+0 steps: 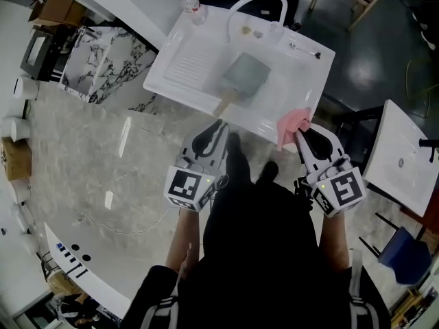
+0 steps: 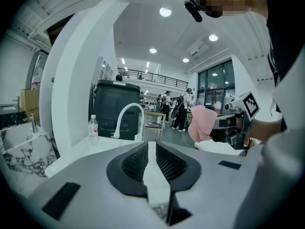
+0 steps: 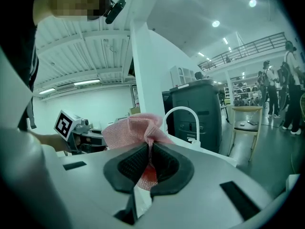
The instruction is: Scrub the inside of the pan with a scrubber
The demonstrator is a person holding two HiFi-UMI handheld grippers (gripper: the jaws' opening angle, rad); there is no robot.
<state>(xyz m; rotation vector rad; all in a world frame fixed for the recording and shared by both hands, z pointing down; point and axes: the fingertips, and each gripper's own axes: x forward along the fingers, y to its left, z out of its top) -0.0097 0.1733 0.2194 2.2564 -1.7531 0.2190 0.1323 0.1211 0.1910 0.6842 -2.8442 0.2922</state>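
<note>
A grey square pan (image 1: 245,74) with a wooden handle (image 1: 224,104) lies in the basin of a white sink (image 1: 188,60). My left gripper (image 1: 221,125) hovers just short of the sink's near edge, close to the handle's end; its jaws (image 2: 149,149) are shut with nothing between them. My right gripper (image 1: 300,133) is at the sink's near right corner, shut on a pink mesh scrubber (image 1: 293,123). In the right gripper view the scrubber (image 3: 136,130) bunches up above the pads of that gripper (image 3: 150,156). The left gripper view shows the scrubber (image 2: 204,123) off to the right.
A white arched faucet (image 1: 257,2) and a water bottle (image 1: 193,5) stand at the sink's back. A second white sink unit (image 1: 405,160) and a blue chair (image 1: 405,252) are at the right. Marble slabs (image 1: 103,64) lean at the left. People stand far off (image 2: 167,104).
</note>
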